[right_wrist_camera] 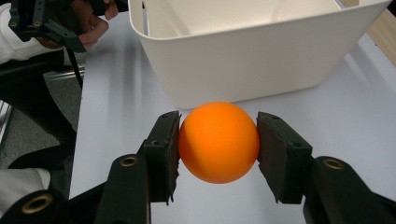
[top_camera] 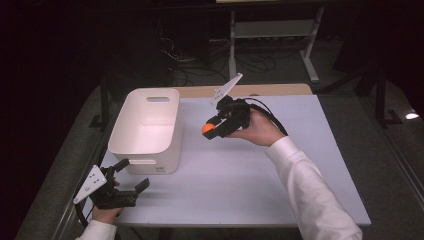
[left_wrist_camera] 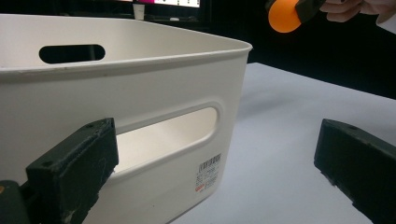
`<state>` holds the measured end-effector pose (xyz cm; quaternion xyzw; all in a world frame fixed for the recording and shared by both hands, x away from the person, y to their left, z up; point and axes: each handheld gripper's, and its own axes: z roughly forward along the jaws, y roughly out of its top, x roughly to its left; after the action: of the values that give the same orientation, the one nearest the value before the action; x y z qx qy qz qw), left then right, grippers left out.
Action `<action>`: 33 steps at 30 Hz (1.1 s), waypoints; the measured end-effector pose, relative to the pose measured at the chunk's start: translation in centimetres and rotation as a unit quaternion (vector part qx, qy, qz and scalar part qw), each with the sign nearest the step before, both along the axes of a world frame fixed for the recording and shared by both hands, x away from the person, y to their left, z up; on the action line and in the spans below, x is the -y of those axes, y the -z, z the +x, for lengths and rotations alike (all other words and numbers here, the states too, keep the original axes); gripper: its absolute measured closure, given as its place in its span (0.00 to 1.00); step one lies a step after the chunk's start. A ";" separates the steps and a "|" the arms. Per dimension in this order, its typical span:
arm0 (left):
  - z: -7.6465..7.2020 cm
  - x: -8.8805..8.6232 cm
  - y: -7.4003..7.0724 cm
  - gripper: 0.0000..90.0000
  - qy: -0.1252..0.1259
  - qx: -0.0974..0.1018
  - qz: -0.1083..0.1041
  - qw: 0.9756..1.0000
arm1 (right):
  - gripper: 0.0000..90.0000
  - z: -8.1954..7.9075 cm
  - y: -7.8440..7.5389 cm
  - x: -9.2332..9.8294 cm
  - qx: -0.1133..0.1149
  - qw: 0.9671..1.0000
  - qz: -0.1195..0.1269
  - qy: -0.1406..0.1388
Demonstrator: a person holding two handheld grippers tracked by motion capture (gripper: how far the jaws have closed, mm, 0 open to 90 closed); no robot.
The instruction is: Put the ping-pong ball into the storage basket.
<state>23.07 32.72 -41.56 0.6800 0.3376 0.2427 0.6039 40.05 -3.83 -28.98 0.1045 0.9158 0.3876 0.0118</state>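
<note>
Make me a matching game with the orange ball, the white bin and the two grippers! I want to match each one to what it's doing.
Things:
1. orange ball
2. white bin
3. left gripper
4. right gripper

States:
A. jaws open, nothing between them, near the table's front edge
B. stands on the table with nothing inside
C. squeezed between two black jaws, above the table
D. shut on something round, beside the bin

Pairs: 1-C, 2-B, 3-A, 4-D
</note>
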 end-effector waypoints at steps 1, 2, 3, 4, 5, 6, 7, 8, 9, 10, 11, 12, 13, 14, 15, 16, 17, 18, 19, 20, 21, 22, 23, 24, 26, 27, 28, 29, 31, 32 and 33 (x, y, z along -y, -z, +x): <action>0.0 0.0 0.0 0.00 0.000 0.001 -0.001 1.000 | 0.55 0.0 0.0 -0.1 0.000 1.000 0.001 -0.002; 0.0 0.0 0.0 0.00 0.000 0.001 -0.001 1.000 | 0.55 0.1 -0.1 -0.3 0.000 1.000 0.000 -0.004; 0.0 0.0 0.0 0.00 0.000 0.001 -0.001 1.000 | 0.55 0.1 -0.1 -0.4 -0.001 1.000 0.001 -0.004; 0.0 0.0 0.0 0.00 0.000 0.000 -0.001 1.000 | 0.55 0.1 -0.2 -0.6 -0.001 1.000 0.002 -0.006; 0.0 0.0 0.0 0.00 -0.001 0.000 -0.001 1.000 | 0.55 0.1 -0.2 -0.7 -0.003 1.000 0.001 -0.007; 0.0 0.0 0.0 0.00 0.000 0.000 -0.001 1.000 | 0.55 0.2 -0.3 -0.9 -0.001 1.000 0.001 -0.009; 0.0 0.0 0.0 0.00 0.000 0.000 -0.001 1.000 | 0.55 0.2 -0.3 -1.0 -0.002 1.000 0.000 -0.010; 0.0 0.0 0.0 0.00 0.000 0.000 -0.001 1.000 | 0.55 0.2 -0.4 -1.1 -0.001 1.000 -0.002 -0.009; 0.0 0.0 0.0 0.00 0.000 0.000 -0.001 1.000 | 0.55 0.2 -0.5 -1.2 -0.004 1.000 -0.002 -0.012; 0.0 0.0 0.0 0.00 0.000 0.000 -0.001 1.000 | 0.55 0.2 -0.5 -1.3 -0.001 1.000 -0.002 -0.011; 0.0 0.0 0.0 0.00 0.000 0.000 -0.001 1.000 | 0.55 0.3 -0.6 -1.4 0.001 1.000 -0.001 -0.014; 0.0 -0.1 0.0 0.00 0.001 0.000 0.000 1.000 | 0.55 0.3 -0.7 -1.5 -0.004 1.000 0.000 -0.013; 0.0 0.0 0.0 0.00 0.001 0.000 -0.002 1.000 | 0.55 0.3 -0.7 -1.6 0.001 1.000 -0.001 -0.015; 0.0 -0.1 0.0 0.00 0.001 0.000 -0.001 1.000 | 0.55 0.3 -0.7 -1.7 -0.003 1.000 0.000 -0.015; 0.0 -0.1 0.0 0.00 0.001 0.000 -0.001 1.000 | 0.55 0.4 -0.7 -1.8 -0.003 1.000 -0.001 -0.016; 0.0 -0.1 0.0 0.00 0.001 0.000 -0.001 1.000 | 0.55 0.4 -0.8 -1.9 -0.002 1.000 -0.002 -0.017; 0.0 -0.1 0.0 0.00 0.001 0.000 -0.001 1.000 | 0.55 0.4 -0.8 -1.9 -0.002 1.000 -0.002 -0.017; 0.0 0.0 0.0 0.00 0.001 0.000 -0.001 1.000 | 0.55 0.4 -0.9 -2.1 -0.004 1.000 0.000 -0.018; 0.0 0.0 0.0 0.00 0.002 0.001 -0.003 1.000 | 0.55 0.5 -1.0 -2.2 -0.002 1.000 0.000 -0.022; 0.0 0.0 0.0 0.00 0.001 0.000 -0.002 1.000 | 0.55 0.5 -1.0 -2.3 -0.001 1.000 0.002 -0.020; 0.0 -0.1 0.0 0.00 0.002 0.001 0.003 1.000 | 0.55 0.5 -1.1 -2.4 -0.002 1.000 0.000 -0.023; 0.0 0.0 0.0 0.00 0.001 0.000 0.000 1.000 | 0.55 0.5 -1.2 -2.5 -0.002 1.000 0.003 -0.024; 0.0 -0.1 0.0 0.00 0.001 0.000 0.003 1.000 | 0.55 0.6 -1.3 -2.6 -0.002 1.000 0.004 -0.026; 0.0 -0.1 0.0 0.00 0.001 -0.001 0.003 1.000 | 0.55 0.6 -1.4 -2.7 -0.003 1.000 0.005 -0.025; 0.0 0.0 0.0 0.00 0.001 0.000 0.002 1.000 | 0.55 0.7 -1.5 -2.9 -0.001 1.000 0.010 -0.027; 0.0 0.0 0.0 0.00 0.001 0.000 0.002 1.000 | 0.55 0.7 -1.6 -3.1 -0.003 1.000 0.011 -0.029; 0.0 -0.1 0.0 0.00 0.001 0.000 0.003 1.000 | 0.55 0.7 -1.6 -3.2 -0.001 0.999 0.011 -0.030; 0.0 -0.1 0.0 0.00 0.001 0.000 0.002 1.000 | 0.55 0.7 -1.7 -3.4 0.001 0.999 0.011 -0.030; 0.0 -0.1 0.0 0.00 0.002 0.000 0.004 1.000 | 0.55 0.7 -1.8 -3.6 -0.002 0.999 0.011 -0.030; 0.0 -0.1 0.0 0.00 0.003 0.000 0.004 1.000 | 0.55 0.7 -1.8 -3.7 -0.001 0.999 0.013 -0.034; 0.0 -0.1 0.0 0.00 0.003 0.000 0.004 1.000 | 0.55 0.7 -1.8 -3.9 0.000 0.999 0.014 -0.036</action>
<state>23.08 32.80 -41.55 0.6832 0.3349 0.2423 0.6020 40.75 0.07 -27.19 0.0718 0.9133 0.4009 -0.0034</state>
